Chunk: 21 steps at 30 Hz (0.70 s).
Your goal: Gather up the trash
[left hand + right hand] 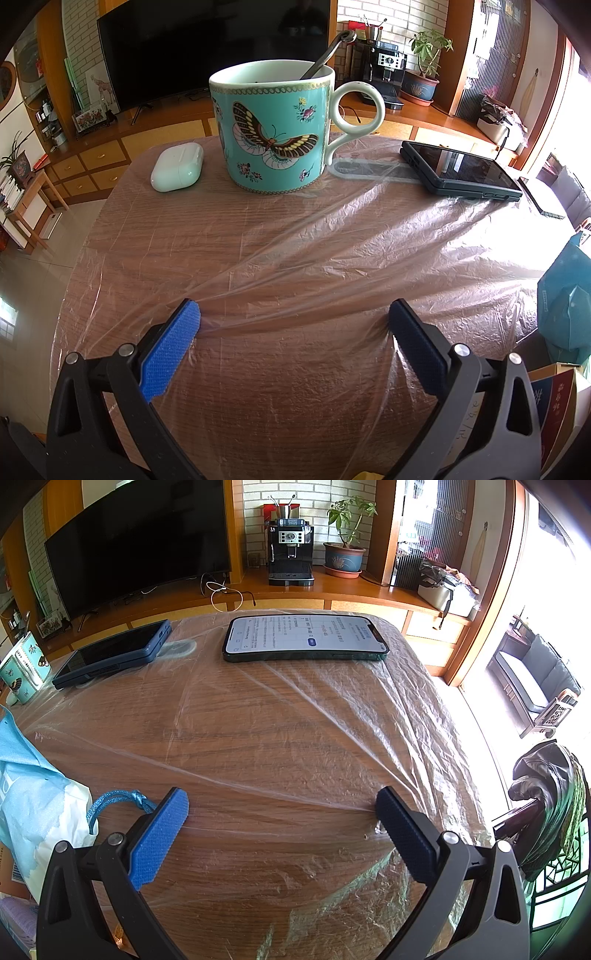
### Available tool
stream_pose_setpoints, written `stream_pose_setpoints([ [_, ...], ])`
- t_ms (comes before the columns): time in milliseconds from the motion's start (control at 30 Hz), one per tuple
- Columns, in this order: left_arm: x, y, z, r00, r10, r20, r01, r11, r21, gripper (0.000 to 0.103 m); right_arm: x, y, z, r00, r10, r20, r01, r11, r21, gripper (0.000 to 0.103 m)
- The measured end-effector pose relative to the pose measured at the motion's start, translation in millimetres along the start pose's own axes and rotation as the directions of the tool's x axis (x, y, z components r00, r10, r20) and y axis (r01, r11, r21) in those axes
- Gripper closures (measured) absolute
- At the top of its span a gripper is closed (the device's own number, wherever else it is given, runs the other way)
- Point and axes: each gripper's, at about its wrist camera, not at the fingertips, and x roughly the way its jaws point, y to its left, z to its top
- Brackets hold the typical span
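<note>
A: Two grippers, both low over the bench [295, 251]. The left gripper [295, 317] has its jaws spread wide, holding nothing, both tips pressing on the film [369, 251].

B: And the right gripper [282, 805]?

A: Same: jaws wide apart, nothing between them, tips on the film, which wrinkles in taut lines from the tips toward the far side.

B: Where does the film lie?

A: Spread flat over the whole wooden bench, under everything on it. A blue bag [26, 775] sits at the near edge between the grippers.

B: Farther out?

A: The mug [273, 129], spoon [327, 55] inside. Just left of the mug, a white case [177, 168]; to its right a dark phone [458, 171], and beyond that a lit phone [306, 638].
</note>
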Motion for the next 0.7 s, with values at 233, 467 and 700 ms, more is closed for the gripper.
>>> stream_pose_setpoints([
  [233,-0.6,-0.3,-1.4,1.000,0.000,0.000,0.000,1.000,0.000,0.001,0.0,0.1,0.0,1.000,0.000,0.000,0.000,1.000,0.000,0.004],
  [467,0.0,0.0,0.0,1.000,0.000,0.000,0.000,1.000,0.000,0.001,-0.1,0.2,-0.1,1.000,0.000,0.001,0.000,1.000,0.000,0.004],
  [700,-0.1,0.0,0.0,1.000,0.000,0.001,0.000,1.000,0.000,0.001,-0.1,0.1,-0.1,1.000,0.000,0.001,0.000,1.000,0.000,0.004],
])
